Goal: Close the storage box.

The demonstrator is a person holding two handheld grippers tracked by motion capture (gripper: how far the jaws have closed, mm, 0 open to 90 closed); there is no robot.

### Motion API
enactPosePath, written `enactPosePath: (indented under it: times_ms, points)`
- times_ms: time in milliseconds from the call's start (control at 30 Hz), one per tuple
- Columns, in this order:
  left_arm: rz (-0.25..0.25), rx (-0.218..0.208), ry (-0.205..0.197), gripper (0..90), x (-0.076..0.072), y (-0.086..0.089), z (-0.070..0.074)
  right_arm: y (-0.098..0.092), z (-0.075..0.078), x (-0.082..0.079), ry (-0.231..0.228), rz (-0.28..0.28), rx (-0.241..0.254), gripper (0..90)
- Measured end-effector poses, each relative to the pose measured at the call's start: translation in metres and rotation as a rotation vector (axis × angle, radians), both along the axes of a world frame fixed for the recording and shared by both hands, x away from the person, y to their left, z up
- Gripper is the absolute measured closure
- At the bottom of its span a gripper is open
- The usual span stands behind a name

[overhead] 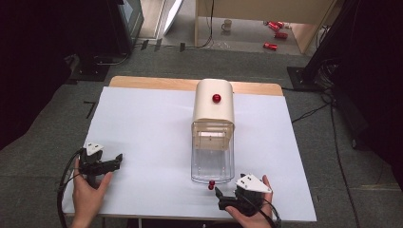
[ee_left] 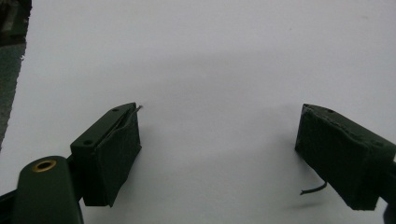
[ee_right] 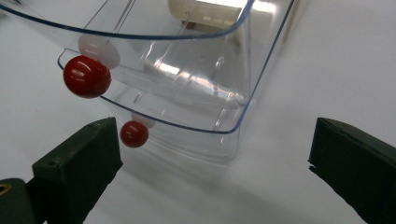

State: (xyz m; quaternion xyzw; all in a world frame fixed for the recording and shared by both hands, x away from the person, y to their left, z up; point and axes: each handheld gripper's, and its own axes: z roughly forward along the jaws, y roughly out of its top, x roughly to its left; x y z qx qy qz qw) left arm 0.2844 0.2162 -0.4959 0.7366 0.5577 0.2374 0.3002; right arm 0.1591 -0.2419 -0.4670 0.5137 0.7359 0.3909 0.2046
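Observation:
A cream box (overhead: 213,116) with a red knob (overhead: 216,98) on top stands at the middle of the white table (overhead: 142,133). Its clear plastic drawer (overhead: 212,161) is pulled out toward me. A red ball knob (overhead: 211,182) sits on the drawer's front, with a smaller red ball (ee_right: 134,134) just below it at the table. My right gripper (overhead: 228,191) stands open right in front of the drawer, nothing between its jaws. In the right gripper view the knob (ee_right: 87,76) lies up and left of my right gripper (ee_right: 212,149). My left gripper (overhead: 111,159) rests open at the table's left.
In the left gripper view the left gripper (ee_left: 219,121) has bare white table between its jaws. The table's wooden back edge (overhead: 152,83) lies behind the box. On the floor beyond are a mug (overhead: 227,24), red cans (overhead: 275,28) and dark stands at both sides.

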Motion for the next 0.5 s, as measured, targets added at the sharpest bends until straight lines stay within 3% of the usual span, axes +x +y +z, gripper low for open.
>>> enactPosePath:
  times_ms: [500]
  points:
    - [0.000, 0.000, 0.000, 13.9, 0.0000, -0.0001, 0.0000, 0.0110, -0.0008, 0.0102, -0.017, -0.007, 0.000, 2.1]
